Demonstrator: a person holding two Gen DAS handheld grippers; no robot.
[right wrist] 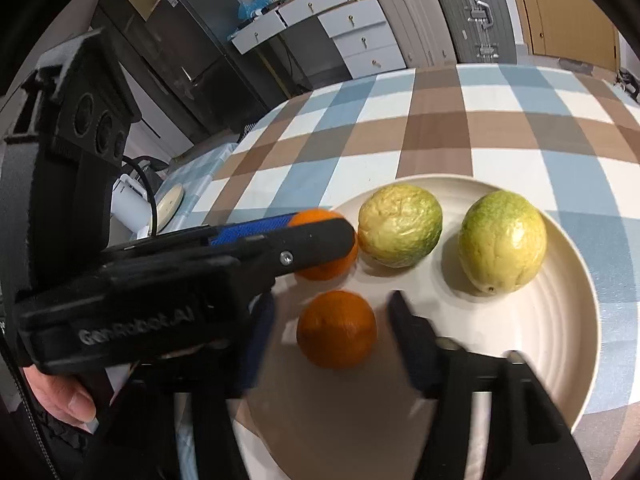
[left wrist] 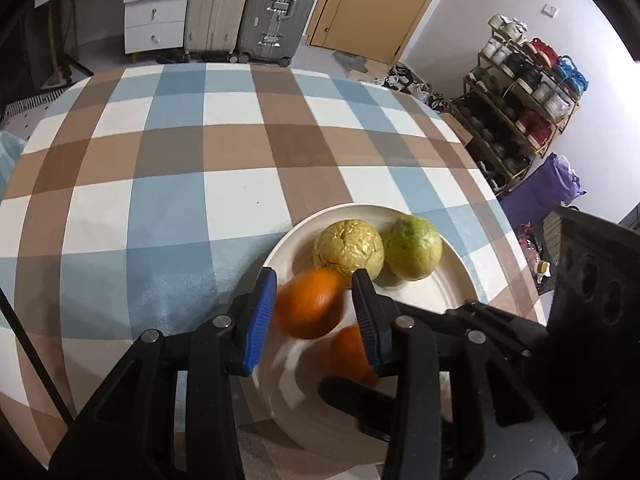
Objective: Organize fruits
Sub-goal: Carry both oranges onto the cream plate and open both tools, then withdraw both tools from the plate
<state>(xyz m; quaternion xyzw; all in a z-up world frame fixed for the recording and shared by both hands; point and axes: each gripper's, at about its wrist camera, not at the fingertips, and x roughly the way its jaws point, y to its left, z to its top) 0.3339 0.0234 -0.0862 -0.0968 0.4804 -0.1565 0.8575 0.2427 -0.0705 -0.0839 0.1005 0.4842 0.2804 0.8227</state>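
Four fruits lie on the plate [right wrist: 560,344] — two oranges, two green-yellow ones. The left gripper [left wrist: 314,304], level over the plate's rim, brackets the far orange [left wrist: 310,304], fingers spread. The right gripper [right wrist: 328,330] gapes around the near orange [right wrist: 336,328]. "GenRobot.AI" marks the left gripper.

Place: a home (lived-in); far side: suitcases [left wrist: 272,8], white drawers [left wrist: 156,8]; right: shoe rack [left wrist: 524,92]; near: checked tablecloth [left wrist: 200,152]
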